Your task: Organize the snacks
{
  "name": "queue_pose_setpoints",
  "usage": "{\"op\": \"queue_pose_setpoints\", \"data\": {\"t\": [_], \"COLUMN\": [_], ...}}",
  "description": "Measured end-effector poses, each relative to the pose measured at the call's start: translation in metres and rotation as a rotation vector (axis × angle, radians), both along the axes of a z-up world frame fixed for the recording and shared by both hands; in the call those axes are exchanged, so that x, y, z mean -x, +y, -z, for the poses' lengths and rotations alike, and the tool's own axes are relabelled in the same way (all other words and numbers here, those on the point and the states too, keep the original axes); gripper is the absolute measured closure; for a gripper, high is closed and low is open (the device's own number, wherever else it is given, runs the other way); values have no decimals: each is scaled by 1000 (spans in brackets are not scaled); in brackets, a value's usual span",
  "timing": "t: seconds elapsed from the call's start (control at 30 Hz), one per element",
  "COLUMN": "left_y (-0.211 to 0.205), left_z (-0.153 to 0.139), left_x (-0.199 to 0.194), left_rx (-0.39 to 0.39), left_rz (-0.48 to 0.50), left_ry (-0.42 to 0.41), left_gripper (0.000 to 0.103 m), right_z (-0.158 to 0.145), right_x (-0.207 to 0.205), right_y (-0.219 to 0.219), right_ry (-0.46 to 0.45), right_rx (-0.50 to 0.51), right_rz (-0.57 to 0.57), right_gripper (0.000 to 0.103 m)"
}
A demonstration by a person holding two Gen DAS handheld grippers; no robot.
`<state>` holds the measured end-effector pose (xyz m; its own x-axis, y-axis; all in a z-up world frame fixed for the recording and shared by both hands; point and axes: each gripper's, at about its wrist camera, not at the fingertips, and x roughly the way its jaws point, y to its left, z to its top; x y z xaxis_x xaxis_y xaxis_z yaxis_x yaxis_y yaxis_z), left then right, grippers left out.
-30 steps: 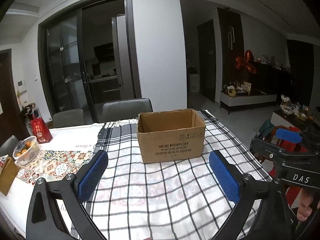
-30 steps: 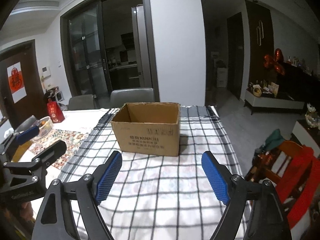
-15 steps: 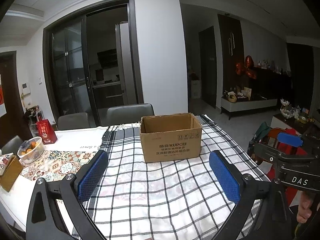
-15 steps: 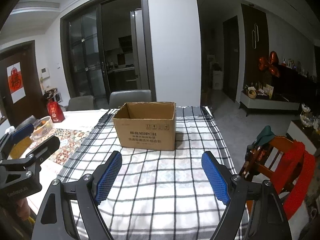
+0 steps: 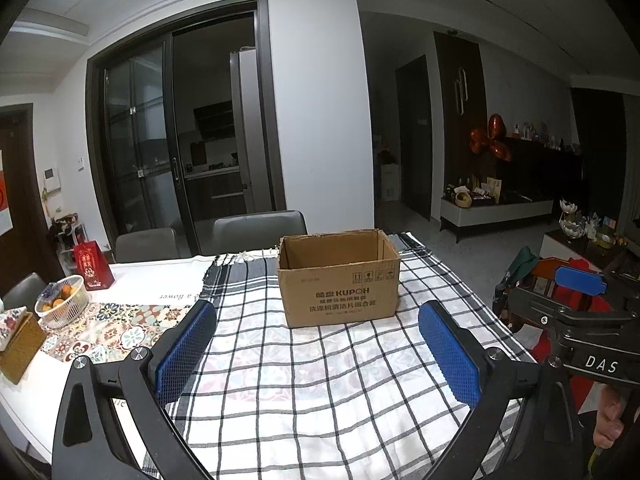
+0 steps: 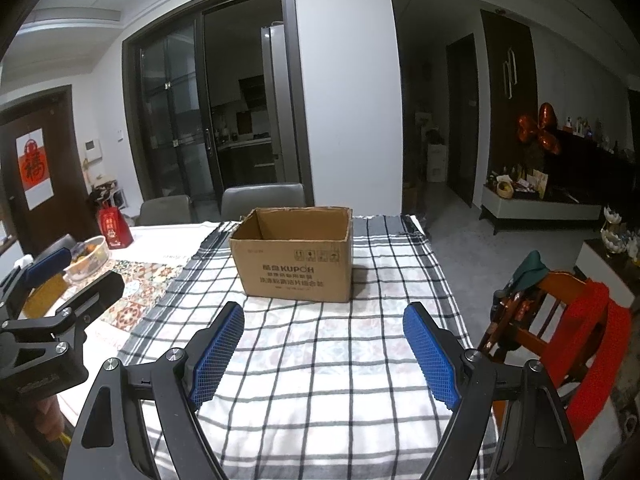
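An open brown cardboard box [image 5: 339, 280] [image 6: 294, 254] stands on the checked tablecloth [image 5: 320, 380] [image 6: 320, 380] toward the table's far end; its inside is hidden from here. My left gripper [image 5: 316, 320] hangs open above the cloth, short of the box, with nothing between its blue pads [image 5: 186, 346]. My right gripper [image 6: 323, 322] is open too, likewise short of the box and empty. Each gripper shows at the edge of the other's view: the right gripper [image 5: 576, 300], the left gripper [image 6: 60, 280]. No snack packets are visible.
On the table's left part sit a white fruit bowl [image 5: 62, 300], a red gift bag [image 5: 93, 266] and a brown box [image 5: 18, 344]. Grey chairs [image 5: 260, 226] stand behind the table. A wooden chair [image 6: 560, 320] with red cloth stands to the right.
Both grippers drew back a little from the box and rose slightly, so it looks smaller and farther. Both stayed open and empty.
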<state>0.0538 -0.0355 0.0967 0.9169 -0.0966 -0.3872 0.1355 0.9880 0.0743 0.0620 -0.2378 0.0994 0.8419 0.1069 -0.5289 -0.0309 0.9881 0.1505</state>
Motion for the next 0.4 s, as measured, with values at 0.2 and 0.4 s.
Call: {"op": "queue_pose_setpoints", "data": {"t": [0.2, 0.4], "left_y": [0, 1], "left_z": [2, 2], "left_x": [-3, -5], "left_rx": [5, 5], "left_rz": [-8, -16], "left_ry": [10, 13], "left_gripper": [0, 0], "right_z": [-2, 0], "right_x": [-1, -6], "right_y": [-1, -1], "right_ry": [3, 12], "right_rx": [5, 10], "right_rz": [9, 7], "right_gripper": [21, 21]}}
